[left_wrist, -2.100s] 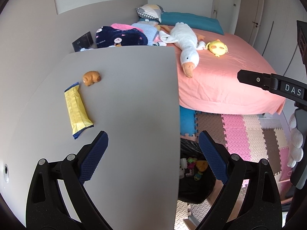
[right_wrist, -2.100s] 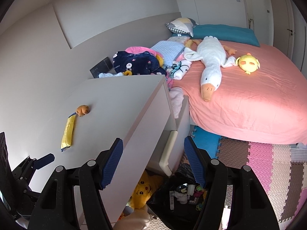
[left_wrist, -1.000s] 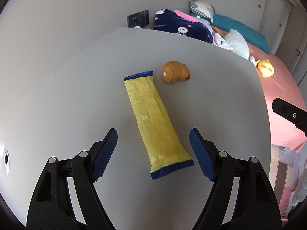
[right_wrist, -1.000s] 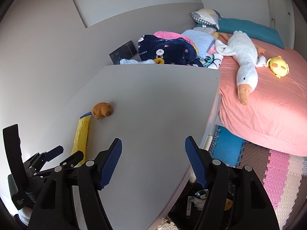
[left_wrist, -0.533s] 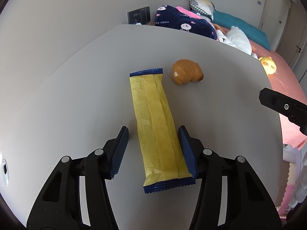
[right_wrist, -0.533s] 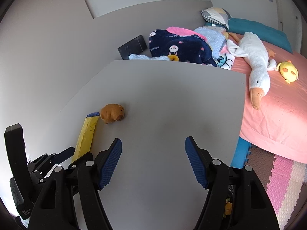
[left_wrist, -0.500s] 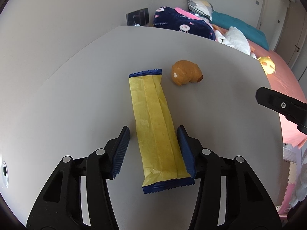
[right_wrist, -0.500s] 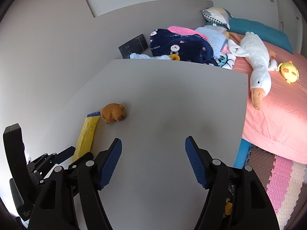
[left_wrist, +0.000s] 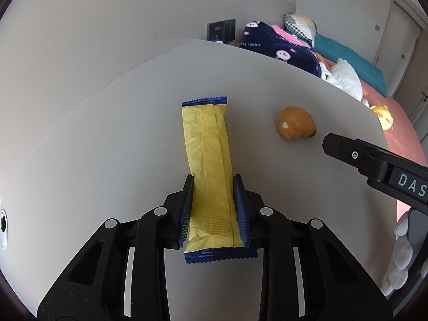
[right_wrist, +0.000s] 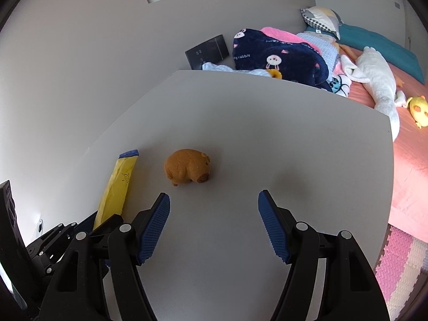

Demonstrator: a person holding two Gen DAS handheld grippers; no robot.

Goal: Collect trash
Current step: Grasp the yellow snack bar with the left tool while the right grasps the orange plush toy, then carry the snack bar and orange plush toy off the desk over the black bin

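Left gripper (left_wrist: 214,208) has just squeezed in on the near end of the yellow wrapper (left_wrist: 208,165) lying flat on the grey desk (left_wrist: 107,139). Looks light, crinkly and slick to me, so gripping across its width near the sealed end seems safest. Right gripper (right_wrist: 214,224) hangs spread, nothing in it. Only readable writing: "DAS" on that gripper, "lucky rabbit" on the navy blanket (right_wrist: 278,56).

Each gripper (left_wrist: 213,208) (right_wrist: 214,224) is black plastic with ridged blue pads, silver screws and white "DAS" lettering.
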